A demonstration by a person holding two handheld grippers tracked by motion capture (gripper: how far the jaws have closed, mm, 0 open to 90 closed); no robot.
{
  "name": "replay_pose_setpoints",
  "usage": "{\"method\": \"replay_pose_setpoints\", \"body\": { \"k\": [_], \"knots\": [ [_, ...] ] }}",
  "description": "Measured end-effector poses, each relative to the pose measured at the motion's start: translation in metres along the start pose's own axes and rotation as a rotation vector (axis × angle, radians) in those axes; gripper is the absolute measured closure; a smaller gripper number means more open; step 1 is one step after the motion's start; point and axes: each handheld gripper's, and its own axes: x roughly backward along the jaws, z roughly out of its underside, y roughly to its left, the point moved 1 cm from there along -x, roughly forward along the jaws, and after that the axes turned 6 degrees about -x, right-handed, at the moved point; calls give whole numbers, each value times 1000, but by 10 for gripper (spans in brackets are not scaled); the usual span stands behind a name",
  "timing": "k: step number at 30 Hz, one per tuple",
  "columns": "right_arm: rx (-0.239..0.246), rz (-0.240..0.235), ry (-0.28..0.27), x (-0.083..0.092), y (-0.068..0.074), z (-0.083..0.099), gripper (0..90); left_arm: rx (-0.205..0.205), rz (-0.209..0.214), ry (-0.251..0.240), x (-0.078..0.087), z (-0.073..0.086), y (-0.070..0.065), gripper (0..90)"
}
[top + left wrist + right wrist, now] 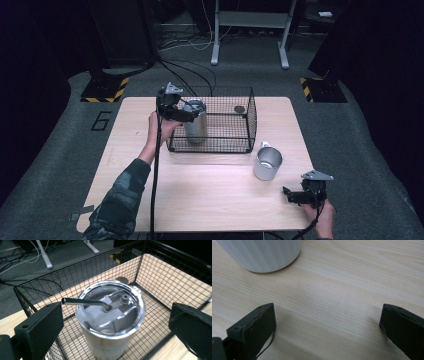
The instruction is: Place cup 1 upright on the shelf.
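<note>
A light wooden table [200, 200] stands on grey carpet in a dark room. Near the person, the right gripper [300, 196] is low over the wood with its jaws wide apart and nothing between them, and a white mug [267, 163] stands just ahead of it. Farther away, the left gripper [186, 114] hangs over a black wire basket [240, 145], jaws spread apart, and just under them a steel tumbler [110, 340] with a clear lid and a metal straw [82, 302] stands upright inside the basket.
</note>
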Motion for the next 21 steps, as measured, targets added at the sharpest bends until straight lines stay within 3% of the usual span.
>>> {"method": "replay_pose_setpoints", "body": {
  "k": [7, 21],
  "knots": [
    [-1, 1, 0, 0, 0, 0, 3, -22, 14, -21, 25, 5, -6, 0],
    [-1, 1, 0, 0, 0, 0, 3, -71, 12, -22, 66, 38, -16, 0]
  ]
}}
